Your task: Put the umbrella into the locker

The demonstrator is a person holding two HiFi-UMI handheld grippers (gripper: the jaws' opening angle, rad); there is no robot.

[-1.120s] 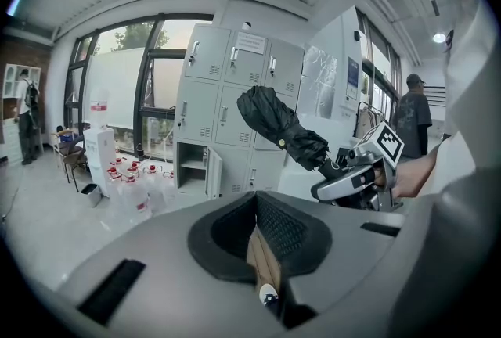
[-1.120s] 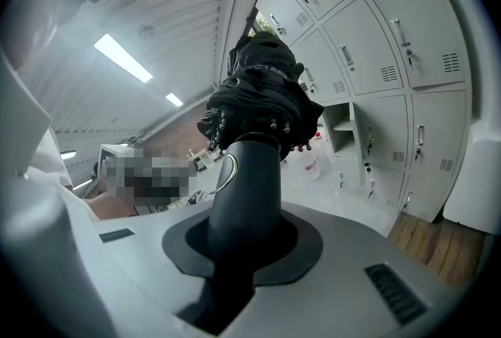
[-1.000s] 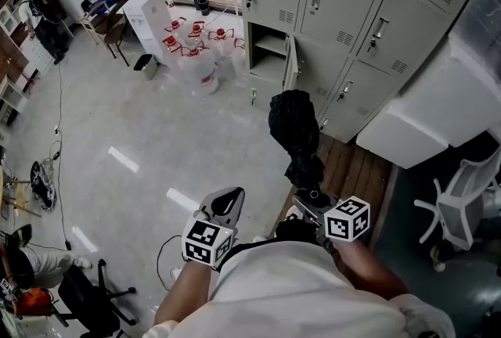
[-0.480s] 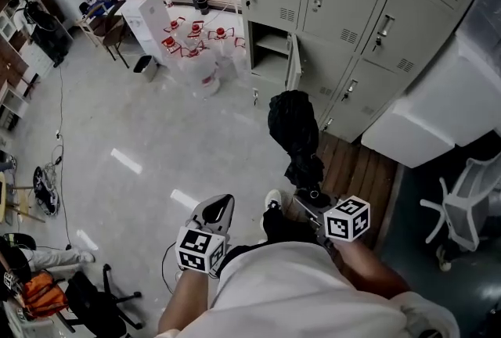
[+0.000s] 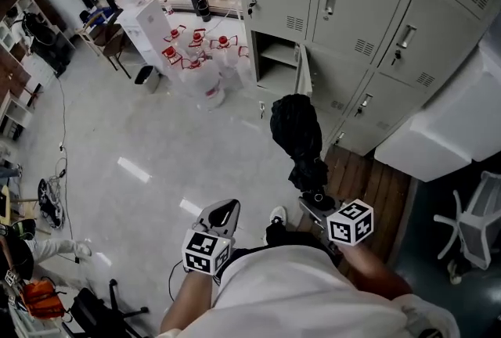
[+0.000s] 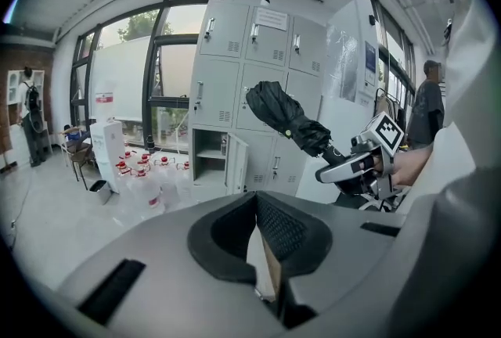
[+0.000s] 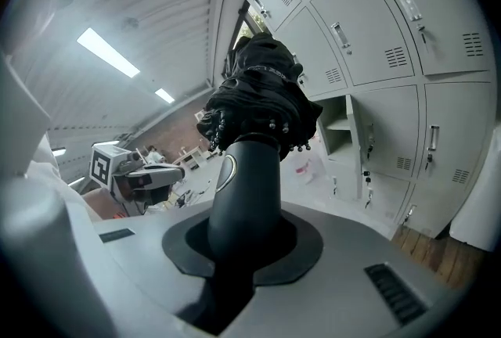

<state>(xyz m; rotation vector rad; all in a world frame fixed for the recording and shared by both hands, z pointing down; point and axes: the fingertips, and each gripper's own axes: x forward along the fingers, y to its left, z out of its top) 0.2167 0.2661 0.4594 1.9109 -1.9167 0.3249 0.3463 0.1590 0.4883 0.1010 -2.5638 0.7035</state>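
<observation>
A folded black umbrella [image 5: 296, 133] sticks up and forward from my right gripper [image 5: 316, 202], which is shut on its thick black handle [image 7: 243, 188]. The bunched canopy [image 7: 262, 94] hangs in the air in front of the grey lockers. One low locker [image 5: 275, 55] stands open with its door [image 5: 302, 70] swung out, a shelf inside, and the umbrella's tip a little short of it. My left gripper [image 5: 221, 215] is at the lower left, shut with nothing between its jaws. From the left gripper view the umbrella [image 6: 286, 121] and right gripper [image 6: 348, 168] show at right.
Several big water bottles [image 5: 205, 66] and a white dispenser [image 5: 149, 19] stand left of the open locker. A wooden platform [image 5: 376, 180] lies below the lockers, a large white block [image 5: 438, 133] and an office chair [image 5: 473, 235] at right. A person [image 6: 427, 106] stands far right.
The person has stepped toward the lockers, carrying both grippers along. A shoe has come into view between the grippers. The umbrella stays in the right gripper's grip.
</observation>
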